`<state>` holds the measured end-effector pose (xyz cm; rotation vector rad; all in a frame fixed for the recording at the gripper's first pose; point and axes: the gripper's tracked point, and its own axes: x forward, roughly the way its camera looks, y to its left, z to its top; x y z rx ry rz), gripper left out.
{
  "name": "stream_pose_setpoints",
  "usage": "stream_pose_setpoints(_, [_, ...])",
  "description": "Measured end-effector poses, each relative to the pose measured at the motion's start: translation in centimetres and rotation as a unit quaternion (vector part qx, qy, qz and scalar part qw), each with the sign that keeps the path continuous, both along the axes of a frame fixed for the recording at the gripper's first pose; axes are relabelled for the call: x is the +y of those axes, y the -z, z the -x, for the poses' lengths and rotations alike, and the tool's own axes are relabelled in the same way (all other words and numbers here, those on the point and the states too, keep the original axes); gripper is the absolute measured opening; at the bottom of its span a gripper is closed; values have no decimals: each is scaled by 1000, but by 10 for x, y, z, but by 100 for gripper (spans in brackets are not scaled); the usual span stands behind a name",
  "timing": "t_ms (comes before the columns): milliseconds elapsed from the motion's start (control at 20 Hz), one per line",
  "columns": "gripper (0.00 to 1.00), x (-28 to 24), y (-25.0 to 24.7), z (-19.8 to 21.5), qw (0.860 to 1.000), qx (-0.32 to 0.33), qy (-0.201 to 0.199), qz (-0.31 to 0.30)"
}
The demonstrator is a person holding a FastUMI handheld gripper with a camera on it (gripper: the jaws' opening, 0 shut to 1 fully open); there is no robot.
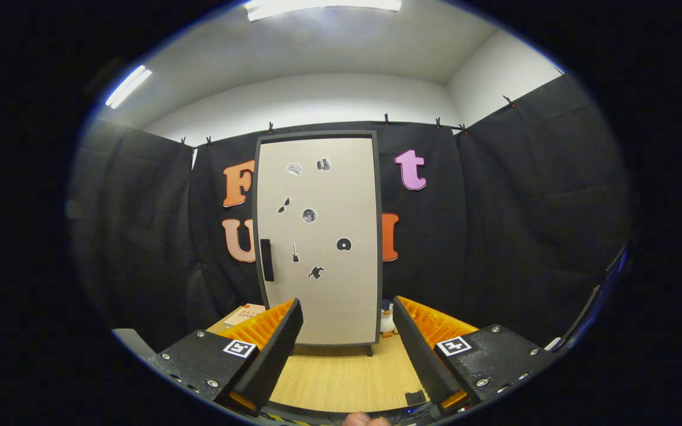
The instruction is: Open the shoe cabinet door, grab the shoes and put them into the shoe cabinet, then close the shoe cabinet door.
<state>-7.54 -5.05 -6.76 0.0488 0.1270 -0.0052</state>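
Cabinet [317, 236] stands beyond your gripper [347, 331], door shut – fingers spread wide, holding nothing. Door looks stiff and light; the dark handle [266, 259] on its left edge is the likely purchase – grip there squarely.

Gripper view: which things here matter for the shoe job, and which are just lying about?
For the job:
- cabinet, door shut
- door handle
- gripper, fingers open, nothing between them

Lying about:
- penguin toy, right of the cabinet
- book, left of it
- table
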Motion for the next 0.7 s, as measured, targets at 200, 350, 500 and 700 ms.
stream_pose_setpoints(200, [95, -8, -1, 1, 1000, -2, 1, -4])
stream_pose_setpoints(350, [95, -12, 3, 1, 1000, 0, 0, -5])
stream_pose_setpoints(500, [95, -13, 3, -1, 1000, -1, -1, -5])
stream_pose_setpoints(700, [95, -13, 7, -4, 1000, 0, -3, -8])
